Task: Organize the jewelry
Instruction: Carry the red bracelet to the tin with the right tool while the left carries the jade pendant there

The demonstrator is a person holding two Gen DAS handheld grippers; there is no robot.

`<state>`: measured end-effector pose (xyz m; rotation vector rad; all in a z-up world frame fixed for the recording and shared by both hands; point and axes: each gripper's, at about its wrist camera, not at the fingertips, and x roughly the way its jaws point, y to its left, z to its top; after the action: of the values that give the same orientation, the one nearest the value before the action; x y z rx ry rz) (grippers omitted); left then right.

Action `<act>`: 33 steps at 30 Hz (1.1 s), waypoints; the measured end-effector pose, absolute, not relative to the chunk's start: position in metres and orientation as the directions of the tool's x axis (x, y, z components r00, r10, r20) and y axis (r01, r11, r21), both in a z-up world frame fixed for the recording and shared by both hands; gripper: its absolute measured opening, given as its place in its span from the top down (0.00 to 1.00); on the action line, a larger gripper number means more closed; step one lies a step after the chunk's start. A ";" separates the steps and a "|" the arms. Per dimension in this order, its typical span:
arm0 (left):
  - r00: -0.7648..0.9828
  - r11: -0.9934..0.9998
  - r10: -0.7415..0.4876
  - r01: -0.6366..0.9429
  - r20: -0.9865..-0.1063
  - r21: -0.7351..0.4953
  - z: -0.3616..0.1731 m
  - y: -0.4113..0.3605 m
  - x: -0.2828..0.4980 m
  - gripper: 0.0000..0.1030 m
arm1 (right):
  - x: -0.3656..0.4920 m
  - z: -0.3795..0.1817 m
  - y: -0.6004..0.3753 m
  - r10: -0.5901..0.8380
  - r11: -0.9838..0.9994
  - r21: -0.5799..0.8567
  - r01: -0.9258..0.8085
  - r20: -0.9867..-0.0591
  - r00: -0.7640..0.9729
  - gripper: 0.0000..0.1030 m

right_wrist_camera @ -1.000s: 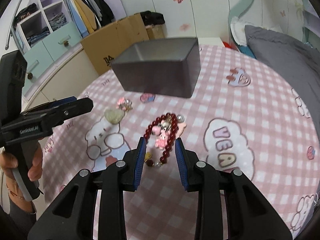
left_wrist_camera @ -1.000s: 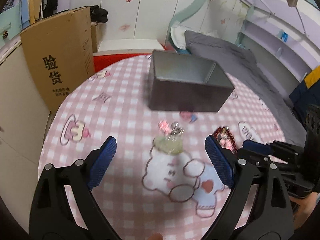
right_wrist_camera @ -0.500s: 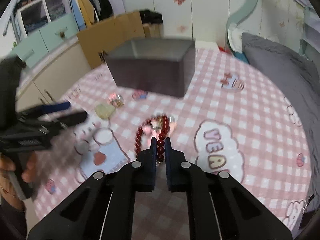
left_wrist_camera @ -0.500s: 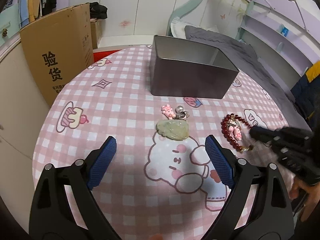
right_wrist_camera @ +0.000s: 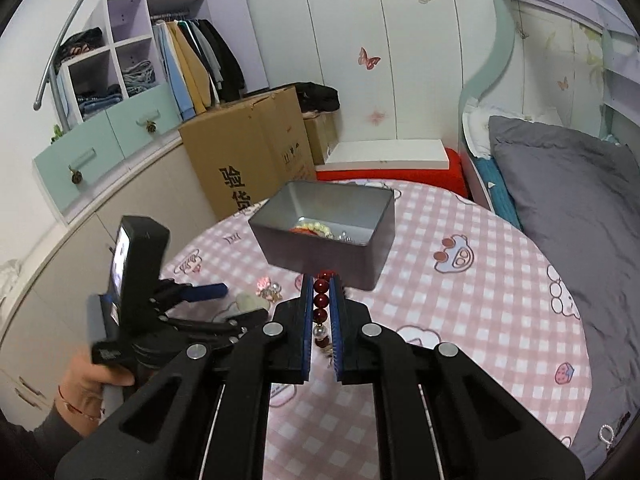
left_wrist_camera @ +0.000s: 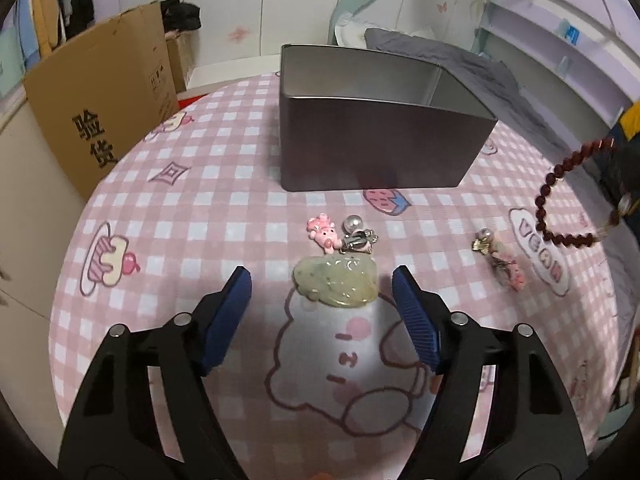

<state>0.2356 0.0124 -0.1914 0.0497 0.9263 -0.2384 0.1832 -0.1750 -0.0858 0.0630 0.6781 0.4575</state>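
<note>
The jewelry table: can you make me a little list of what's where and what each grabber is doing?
tin box: open, beads already inside
red bead bracelet: off the table, pinched in right gripper
green jade pendant: on the tablecloth, between the jaws of the left gripper, not yet pinched
left jaws: just been closing
pink charm: beside the pendant
pearl clip: next to the charm

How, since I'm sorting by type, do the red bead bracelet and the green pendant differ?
The red bead bracelet hangs clamped in the right gripper; the green pendant lies flat on the tablecloth. The bracelet is a loop of dark beads; the pendant one pale slab. Both are outside the tin.
</note>
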 end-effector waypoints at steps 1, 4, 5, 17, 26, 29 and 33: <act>0.578 0.973 -0.172 0.228 -0.798 -0.044 -0.192 0.011 0.235 0.32 | 0.185 -0.085 -0.175 0.428 0.899 0.202 -0.389 -0.591 0.684 0.94; 0.588 0.969 -0.158 0.246 -0.793 -0.010 -0.192 0.008 0.233 0.46 | 0.190 -0.085 -0.173 0.438 0.894 0.210 -0.395 -0.589 0.679 0.94; 0.590 0.969 -0.163 0.249 -0.791 -0.014 -0.191 0.008 0.232 0.58 | 0.192 -0.086 -0.172 0.438 0.894 0.209 -0.395 -0.590 0.678 0.94; 0.608 0.944 -0.312 0.283 -0.730 -0.168 -0.158 0.025 0.217 0.59 | 0.205 -0.069 -0.175 0.459 0.886 0.225 -0.407 -0.555 0.694 0.94; 0.660 0.904 -0.423 0.354 -0.620 -0.240 -0.093 0.024 0.240 0.59 | 0.239 -0.052 -0.168 0.482 0.875 0.242 -0.419 -0.510 0.712 0.94; 0.661 0.899 -0.432 0.367 -0.614 -0.239 -0.084 0.018 0.259 0.59 | 0.251 -0.052 -0.163 0.488 0.872 0.247 -0.423 -0.504 0.713 0.94; 0.655 0.901 -0.426 0.367 -0.624 -0.230 -0.084 0.010 0.284 0.59 | 0.267 -0.057 -0.154 0.481 0.876 0.242 -0.418 -0.513 0.711 0.94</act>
<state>0.2839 0.0098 -0.0836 -0.0864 0.7296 -0.4500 0.2673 -0.1542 -0.0573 0.1108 0.5990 0.4991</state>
